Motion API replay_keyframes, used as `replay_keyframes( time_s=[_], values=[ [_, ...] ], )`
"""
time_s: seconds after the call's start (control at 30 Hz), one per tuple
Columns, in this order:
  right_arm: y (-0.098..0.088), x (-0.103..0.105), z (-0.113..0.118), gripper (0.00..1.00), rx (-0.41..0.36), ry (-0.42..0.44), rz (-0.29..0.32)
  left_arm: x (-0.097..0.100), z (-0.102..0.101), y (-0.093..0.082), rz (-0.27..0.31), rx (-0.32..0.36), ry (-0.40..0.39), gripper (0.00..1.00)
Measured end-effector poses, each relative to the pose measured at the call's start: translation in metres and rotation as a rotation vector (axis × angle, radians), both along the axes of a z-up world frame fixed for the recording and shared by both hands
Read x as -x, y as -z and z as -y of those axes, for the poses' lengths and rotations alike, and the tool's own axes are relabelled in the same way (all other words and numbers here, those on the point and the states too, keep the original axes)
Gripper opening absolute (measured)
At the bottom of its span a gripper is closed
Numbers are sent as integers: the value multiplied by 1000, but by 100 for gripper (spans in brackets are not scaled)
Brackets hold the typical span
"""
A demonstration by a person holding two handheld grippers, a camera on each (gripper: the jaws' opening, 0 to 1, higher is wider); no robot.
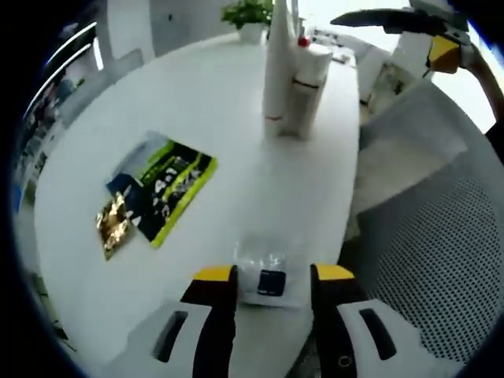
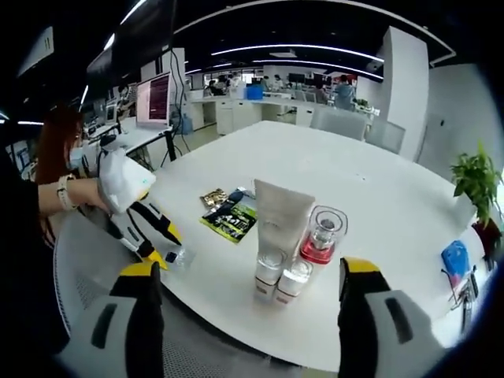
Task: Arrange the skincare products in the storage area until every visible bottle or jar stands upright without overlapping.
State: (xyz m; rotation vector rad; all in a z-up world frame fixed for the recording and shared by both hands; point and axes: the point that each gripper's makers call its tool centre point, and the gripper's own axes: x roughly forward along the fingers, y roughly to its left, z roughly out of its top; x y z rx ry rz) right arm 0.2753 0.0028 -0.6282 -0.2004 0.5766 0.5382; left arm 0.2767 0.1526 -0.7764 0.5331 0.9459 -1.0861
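My left gripper (image 1: 273, 277) is spread around the small clear jar (image 1: 268, 276) at bottom centre. It looks light and slick, so I'd grip mid-body. Right gripper (image 2: 252, 276) is spread, empty, facing the tube (image 2: 282, 228) at centre.

The table (image 2: 378, 197) looks smooth, glossy white; the sachets (image 1: 161, 189) shine like foil; the small jar (image 1: 266, 277) looks clear plastic.

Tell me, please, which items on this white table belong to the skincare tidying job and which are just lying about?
For the job:
- tall white tube
- red-based clear bottle
- two small clear-capped bottles
- small clear jar between the left claw tips

Lying about:
- green and black packets
- gold sachet
- potted plant
- mesh chair
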Motion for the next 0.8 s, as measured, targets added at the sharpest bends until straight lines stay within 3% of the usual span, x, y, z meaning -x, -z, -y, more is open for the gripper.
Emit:
replay_keyframes(
  time_s=[0.43,0.8],
  values=[
    [1,-2,-56,84,-31,-96,-22,-7,-5,6,43,-10,77,25],
    [6,-11,-90,79,-39,-185,-50,-27,-38,6,48,-22,45,24]
  ],
)
